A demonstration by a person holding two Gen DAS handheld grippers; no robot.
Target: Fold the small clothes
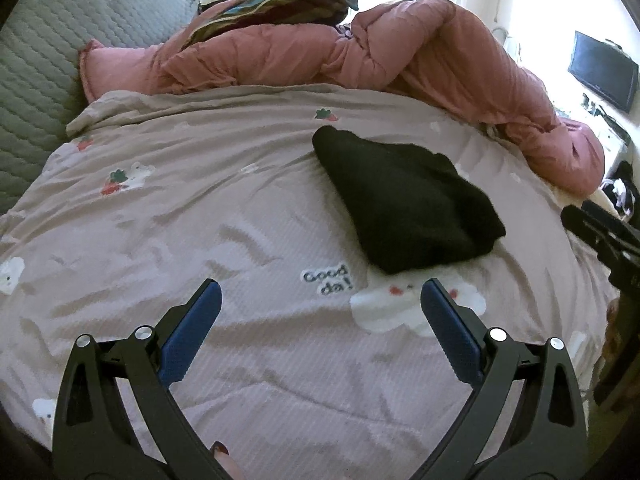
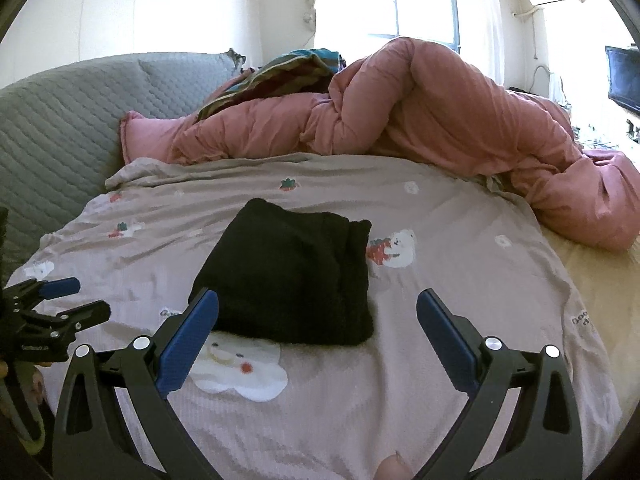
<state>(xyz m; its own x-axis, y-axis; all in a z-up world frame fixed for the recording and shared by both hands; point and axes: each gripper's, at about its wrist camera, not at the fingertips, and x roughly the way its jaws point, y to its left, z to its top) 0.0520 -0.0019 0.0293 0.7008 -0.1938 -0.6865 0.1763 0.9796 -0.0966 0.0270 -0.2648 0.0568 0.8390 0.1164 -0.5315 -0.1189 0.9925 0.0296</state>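
A black garment lies folded in a compact bundle on the mauve printed bedsheet; it also shows in the right wrist view. My left gripper is open and empty, hovering above the sheet, near and left of the garment. My right gripper is open and empty, just in front of the garment's near edge, not touching it. The left gripper also shows at the left edge of the right wrist view, open. The right gripper's body shows at the right edge of the left wrist view.
A pink duvet is bunched along the far side of the bed, with a striped cloth on it. A grey quilted cushion lies at the left. A dark monitor and window stand beyond the bed.
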